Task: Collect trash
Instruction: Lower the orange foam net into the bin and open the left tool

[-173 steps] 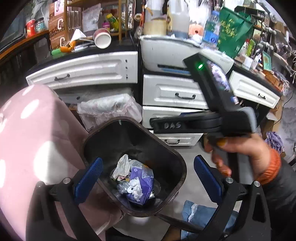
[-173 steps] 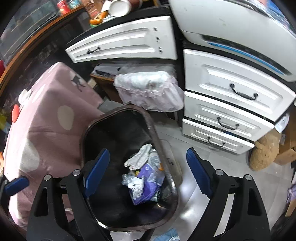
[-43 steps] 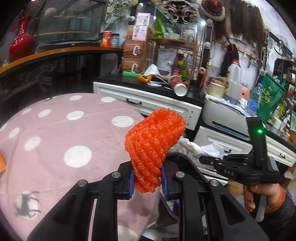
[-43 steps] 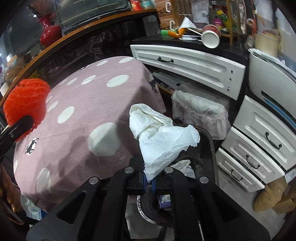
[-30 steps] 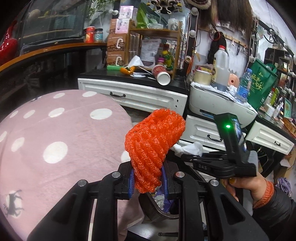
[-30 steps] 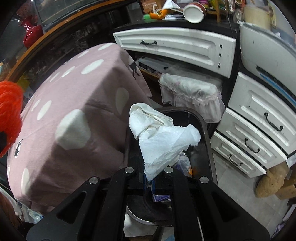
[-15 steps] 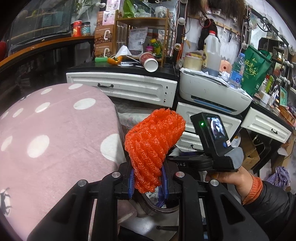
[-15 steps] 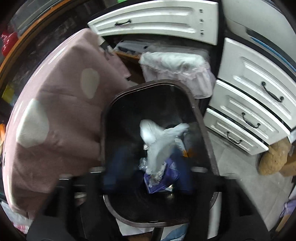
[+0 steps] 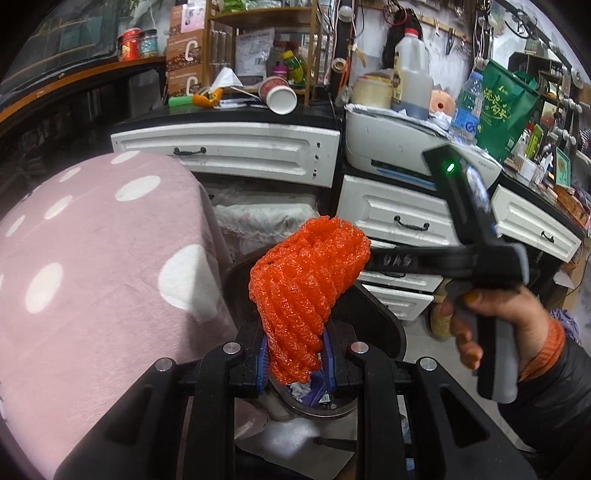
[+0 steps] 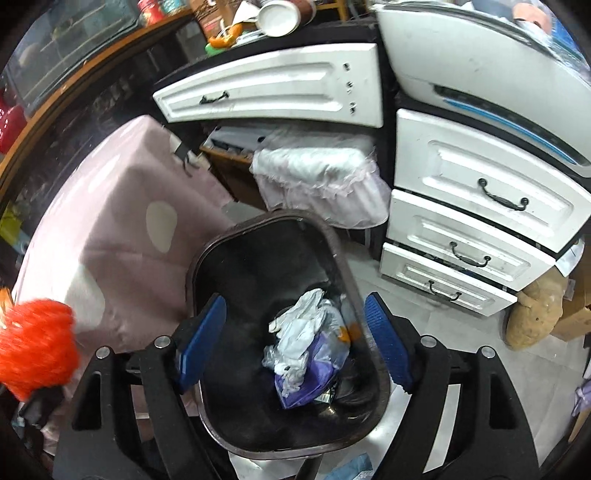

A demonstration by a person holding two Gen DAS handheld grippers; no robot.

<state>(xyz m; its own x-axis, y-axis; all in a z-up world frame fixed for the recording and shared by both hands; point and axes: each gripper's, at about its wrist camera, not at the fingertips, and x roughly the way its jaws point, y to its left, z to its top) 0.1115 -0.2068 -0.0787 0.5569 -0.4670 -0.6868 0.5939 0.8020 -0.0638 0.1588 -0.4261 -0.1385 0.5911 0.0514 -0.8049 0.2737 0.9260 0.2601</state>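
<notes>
A crowded workroom with white drawers and a pink dotted cover

White drawer units (image 10: 476, 199) with dark handles fill the right wrist view from 12 to 3 o'clock, above a pale tiled floor (image 10: 461, 373). A pink cloth with white dots (image 9: 92, 266) drapes furniture at 9 o'clock in the left wrist view. A black countertop (image 9: 229, 112) holds clutter at 12 o'clock, a wooden shelf (image 9: 258, 22) above it; a white printer (image 9: 399, 144) sits at 2 o'clock.
</notes>
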